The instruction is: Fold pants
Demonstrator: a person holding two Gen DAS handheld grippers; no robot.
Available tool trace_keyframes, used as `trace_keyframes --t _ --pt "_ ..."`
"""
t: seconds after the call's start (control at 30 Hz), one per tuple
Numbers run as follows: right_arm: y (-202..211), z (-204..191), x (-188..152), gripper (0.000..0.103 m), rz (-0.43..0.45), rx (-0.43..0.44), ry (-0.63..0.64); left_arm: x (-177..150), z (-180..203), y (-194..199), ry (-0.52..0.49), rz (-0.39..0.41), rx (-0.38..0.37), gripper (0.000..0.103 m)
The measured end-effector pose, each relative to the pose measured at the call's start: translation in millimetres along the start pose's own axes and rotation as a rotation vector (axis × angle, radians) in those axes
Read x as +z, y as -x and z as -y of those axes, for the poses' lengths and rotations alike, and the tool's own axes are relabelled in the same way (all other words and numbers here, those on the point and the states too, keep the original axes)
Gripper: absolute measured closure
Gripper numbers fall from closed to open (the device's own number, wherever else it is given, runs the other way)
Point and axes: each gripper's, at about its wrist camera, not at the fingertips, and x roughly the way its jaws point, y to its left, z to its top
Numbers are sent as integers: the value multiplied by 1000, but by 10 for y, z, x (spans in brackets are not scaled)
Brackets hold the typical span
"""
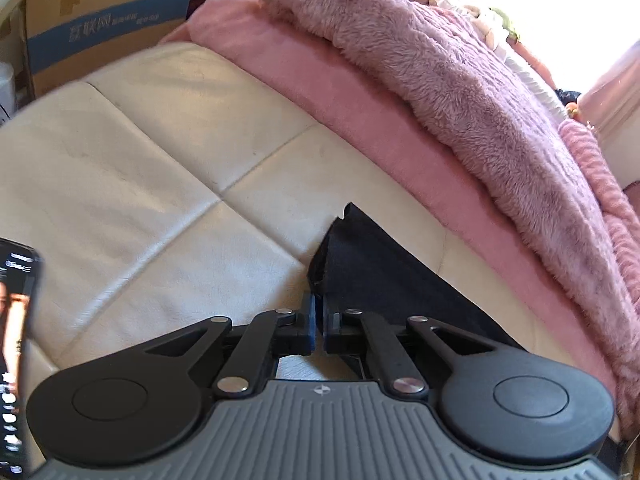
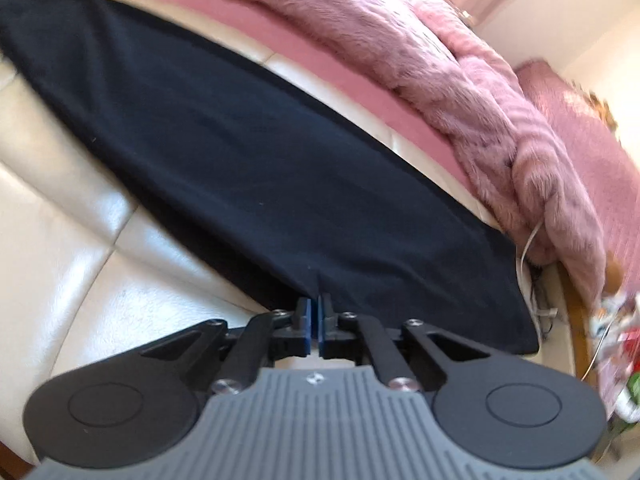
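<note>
Spread flat on a cream quilted leather surface (image 1: pixel 168 168): dark navy pants (image 2: pixel 248 152), running alongside a pink fleece sheet (image 1: pixel 320 92) and a shaggy mauve blanket (image 1: pixel 460 92).

At left, left gripper (image 1: pixel 318 320) pinched narrow on one pointed end of the pants, blue pads (image 1: pixel 308 320) nearly together with the dark cloth caught at their tips. At right, right gripper (image 2: pixel 316 322) likewise clamped tight on the near edge of the fabric, close to the wider end.

Best practice for the fold, judged from here: lift both ends together, keep the cloth taut between the grips, carry one end over the other and line up edges before release.

Shown only by the left view: a cardboard box (image 1: pixel 108 20) at the back, a phone screen (image 1: pixel 16 340) at frame edge, and the cloth's narrow tip. Shown only by the right view, though blurred: the full dark length of the garment and a white cable (image 2: pixel 528 248) beside its far corner.
</note>
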Motion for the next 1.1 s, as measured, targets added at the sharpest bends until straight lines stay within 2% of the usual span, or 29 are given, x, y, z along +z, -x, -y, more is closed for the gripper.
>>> trace_keyframes --t 0.13,0.2,0.3,0.33,0.37,0.4,0.43,0.47,0.53,0.6,0.73,0.93,1.0,1.03,1.07,1.1 --pt "-43 121 -52 103 -56 27 -52 -163 -140 -17 -13 -61 67 100" --pt "-70 105 -79 103 -68 35 -51 -245 -220 -33 1 -83 62 100" --pt "-93 87 -94 103 -81 51 -60 -260 -295 34 38 -89 50 94" --pt "-89 97 -84 103 -82 57 -64 -246 -298 84 47 -78 57 88" --pt "-70 113 -72 98 -77 60 -69 -236 -293 135 50 -69 50 80" --pt "-37 132 -52 88 -66 65 -81 -232 -283 189 56 -61 36 76" --pt "16 140 -35 82 -52 78 -93 -236 -270 251 67 -55 10 73" --pt "59 153 -20 76 -39 88 -105 -252 -247 289 73 -56 -21 72" --pt "162 162 28 76 4 115 -134 -281 -181 297 87 -69 -74 72" --pt "228 136 98 76 49 148 -160 -331 -142 237 117 -86 -89 72" --pt "221 -11 290 76 87 194 -186 -433 -156 59 193 -115 -35 72" --pt "91 -217 476 77 102 224 -174 -490 -240 42 271 -92 -20 72" --pt "5 -241 505 85 82 233 -195 -502 -246 49 264 -85 -23 84" --pt "-50 -233 514 87 68 234 -202 -506 -228 65 253 -79 -14 97" --pt "-95 -237 516 88 53 233 -206 -518 -228 98 243 -69 -8 103" --pt "-121 -240 508 88 41 231 -208 -534 -241 163 236 -57 -14 103"
